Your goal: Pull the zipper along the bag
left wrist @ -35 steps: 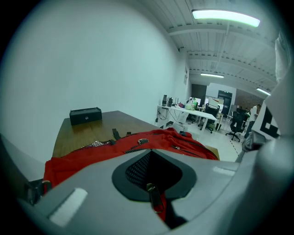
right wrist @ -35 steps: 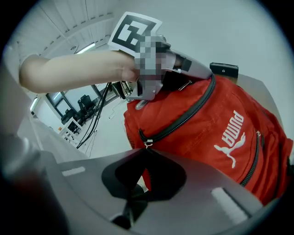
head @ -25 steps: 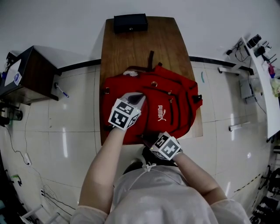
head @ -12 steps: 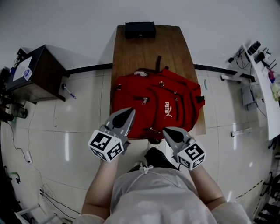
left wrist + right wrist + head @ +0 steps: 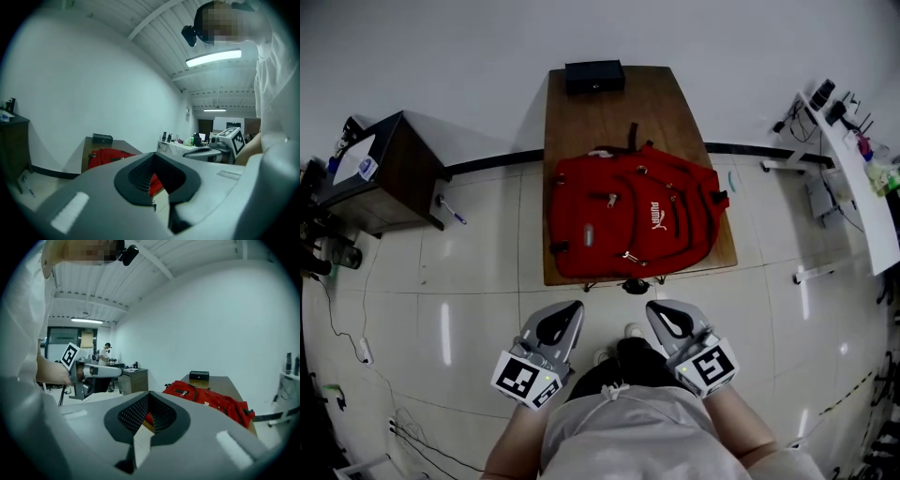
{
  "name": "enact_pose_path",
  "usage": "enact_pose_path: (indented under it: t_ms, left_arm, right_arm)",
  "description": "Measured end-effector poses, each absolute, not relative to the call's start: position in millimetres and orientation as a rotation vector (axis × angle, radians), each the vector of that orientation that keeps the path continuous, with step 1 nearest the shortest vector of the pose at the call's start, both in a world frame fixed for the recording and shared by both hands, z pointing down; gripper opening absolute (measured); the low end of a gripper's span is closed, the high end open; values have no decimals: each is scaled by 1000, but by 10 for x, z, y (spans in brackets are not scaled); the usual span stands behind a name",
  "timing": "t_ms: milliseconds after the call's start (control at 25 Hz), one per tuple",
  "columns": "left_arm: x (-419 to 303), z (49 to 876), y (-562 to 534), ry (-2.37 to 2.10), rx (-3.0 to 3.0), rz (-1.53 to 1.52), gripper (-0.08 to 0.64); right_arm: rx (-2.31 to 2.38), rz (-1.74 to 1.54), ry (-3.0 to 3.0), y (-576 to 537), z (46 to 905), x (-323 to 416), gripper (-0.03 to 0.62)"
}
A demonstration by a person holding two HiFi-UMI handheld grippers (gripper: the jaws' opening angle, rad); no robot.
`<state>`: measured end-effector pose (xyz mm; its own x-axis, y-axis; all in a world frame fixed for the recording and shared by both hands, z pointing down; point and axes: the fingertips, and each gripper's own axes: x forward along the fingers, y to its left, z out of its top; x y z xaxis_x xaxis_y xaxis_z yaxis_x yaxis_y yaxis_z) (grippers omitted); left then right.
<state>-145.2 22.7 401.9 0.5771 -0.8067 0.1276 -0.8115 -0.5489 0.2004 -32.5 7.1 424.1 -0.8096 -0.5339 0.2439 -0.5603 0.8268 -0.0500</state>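
A red backpack (image 5: 633,220) lies flat on a wooden table (image 5: 609,112), with small silver zipper pulls (image 5: 610,200) on its front. Both grippers are held off the table, close to the person's body and a floor tile's width short of the bag. The left gripper (image 5: 572,307) is shut and holds nothing; the right gripper (image 5: 652,307) is likewise shut and bare. In the left gripper view the bag (image 5: 105,157) shows beyond the closed jaws, with the right gripper (image 5: 220,147) off to the side. The right gripper view shows the bag (image 5: 206,397) ahead and the left gripper (image 5: 93,371) beside it.
A black box (image 5: 594,75) sits at the table's far end. A dark cabinet (image 5: 380,173) stands at the left and a white desk (image 5: 853,178) with clutter at the right. A dark round object (image 5: 635,285) is under the table's near edge. Cables lie on the tiled floor.
Both grippers have drawn back off the backpack to the person's body. The left one left the bag's front, the right one left its near edge. The bag lies untouched.
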Motion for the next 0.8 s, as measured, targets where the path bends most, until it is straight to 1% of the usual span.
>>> enact_pose_path:
  t_ms: [160,400,680,800]
  left_arm:
    - [-1368,4160,506,-1346,2553,53,8]
    - [-1048,3983,701,-1372,2561,3,8]
    - [-392,3884,989,-1428,2568,-2,8]
    - [-85,3909,1105,-1449,2567,8,8]
  right_arm:
    - [886,220,-2780,265,4227,-166,5]
    - [936,234,-2806,387,4145,93,5]
    - [904,235,-2853,653,4008,473,5]
    - [885,170,-2853,785,3996,710,5]
